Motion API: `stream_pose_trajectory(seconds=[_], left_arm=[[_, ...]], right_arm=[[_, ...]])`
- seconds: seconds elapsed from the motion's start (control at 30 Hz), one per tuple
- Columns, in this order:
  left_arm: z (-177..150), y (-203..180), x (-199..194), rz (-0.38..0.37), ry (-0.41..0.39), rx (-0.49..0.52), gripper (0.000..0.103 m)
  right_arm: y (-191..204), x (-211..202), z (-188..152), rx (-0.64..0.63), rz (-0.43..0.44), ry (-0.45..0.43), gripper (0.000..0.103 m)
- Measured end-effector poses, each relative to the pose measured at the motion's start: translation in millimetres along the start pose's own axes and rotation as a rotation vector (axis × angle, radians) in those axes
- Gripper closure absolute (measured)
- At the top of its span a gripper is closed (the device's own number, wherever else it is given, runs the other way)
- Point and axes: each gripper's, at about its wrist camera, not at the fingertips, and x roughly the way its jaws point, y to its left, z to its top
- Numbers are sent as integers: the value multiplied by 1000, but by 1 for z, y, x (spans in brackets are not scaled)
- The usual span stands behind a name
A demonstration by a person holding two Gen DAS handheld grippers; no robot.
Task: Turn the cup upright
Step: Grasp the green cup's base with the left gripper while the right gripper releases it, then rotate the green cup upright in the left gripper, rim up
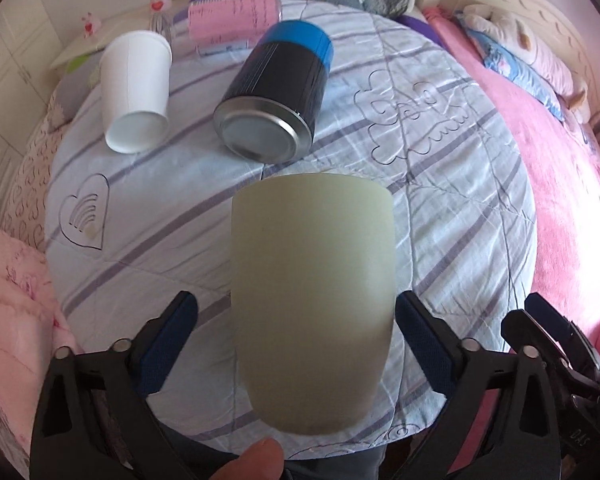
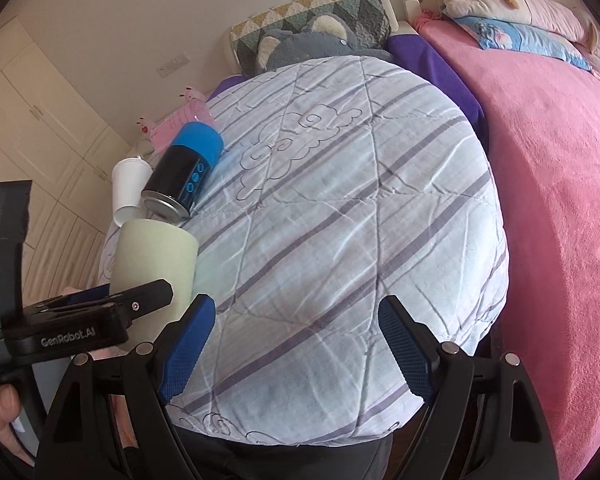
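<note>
Left gripper (image 1: 296, 344) spread wide around the pale green cup (image 1: 312, 300) at lower centre — pads apart from its walls. Right gripper (image 2: 296, 344) gapes empty. Risk: soft striped quilt (image 2: 340, 200) — a lopsided closure could roll the cup away.

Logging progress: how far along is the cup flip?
Done: the approach only. In hand: the left gripper straddles the pale green cup, jaws open, not clamped. Left: grip, turn and stand it on the quilt. The right gripper hangs open, empty.
</note>
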Motion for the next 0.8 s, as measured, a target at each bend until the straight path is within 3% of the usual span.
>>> stream_pose_trajectory(seconds=[0.33, 0.47, 0.8], left_arm=[[8, -7, 19, 5, 46, 14, 16], [10, -3, 20, -54, 56, 5, 23], [6, 5, 10, -102, 34, 10, 24]], right_arm=[[-9, 11, 0, 26, 13, 20, 18], [-9, 12, -2, 31, 10, 23, 18], [-4, 12, -4, 35, 3, 28, 18]])
